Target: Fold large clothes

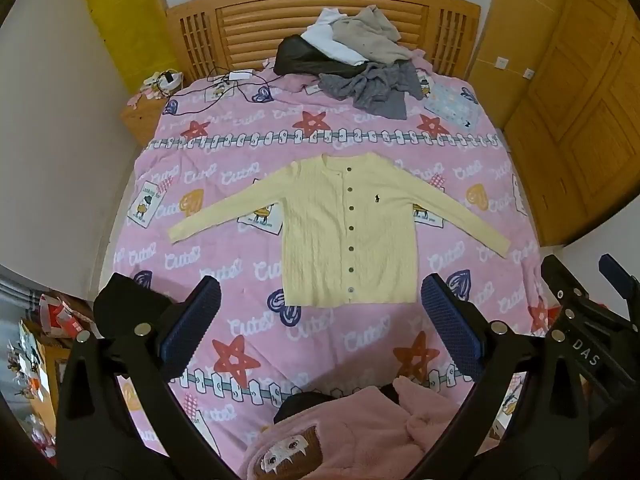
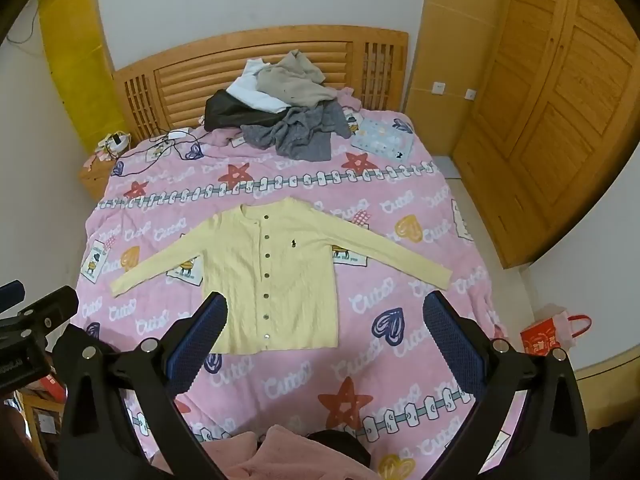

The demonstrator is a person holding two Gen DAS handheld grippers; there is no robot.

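Left gripper (image 1: 320,304) spread wide and empty above the bed (image 1: 248,360), right gripper (image 2: 325,326) likewise released, yellow cardigan (image 1: 344,228) flat mid-bed, buttoned, both sleeves spread, pile of clothes (image 1: 352,64) far by the headboard (image 1: 248,24).

"cute" on bedspread (image 1: 256,272), "das" on right gripper (image 1: 586,352)
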